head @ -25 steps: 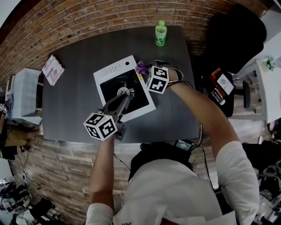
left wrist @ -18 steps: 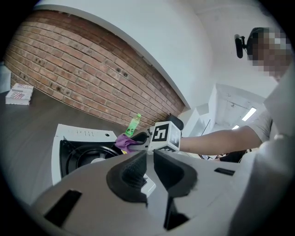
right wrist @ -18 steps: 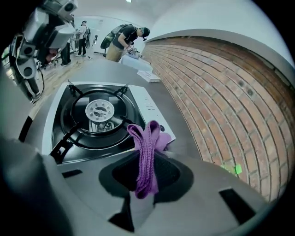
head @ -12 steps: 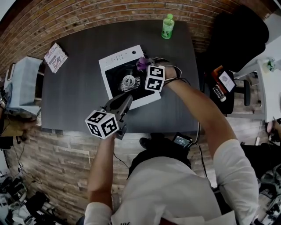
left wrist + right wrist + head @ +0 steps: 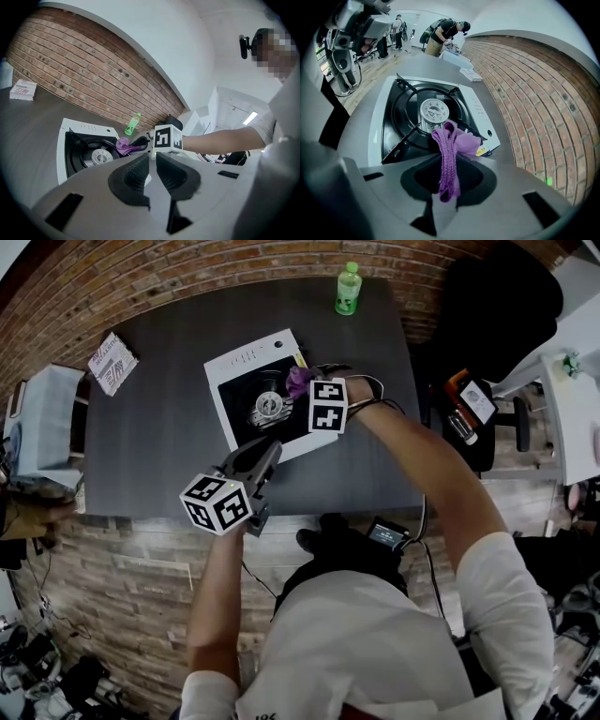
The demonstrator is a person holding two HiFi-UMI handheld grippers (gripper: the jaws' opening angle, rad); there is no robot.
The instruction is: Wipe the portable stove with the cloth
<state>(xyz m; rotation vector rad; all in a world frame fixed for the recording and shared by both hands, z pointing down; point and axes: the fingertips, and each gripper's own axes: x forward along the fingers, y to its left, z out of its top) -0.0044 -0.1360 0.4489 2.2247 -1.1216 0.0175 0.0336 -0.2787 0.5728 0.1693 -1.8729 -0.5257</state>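
Clamping cloth (image 5: 448,149), right gripper (image 5: 447,177) covers stove (image 5: 246,360) edge.

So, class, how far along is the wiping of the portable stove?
Done: the right gripper grips the purple cloth in its jaws. In hand: cloth held over the stove's black top, beside the burner. Remaining: the wiping strokes; no wiped area shows. The left gripper is idle, empty.
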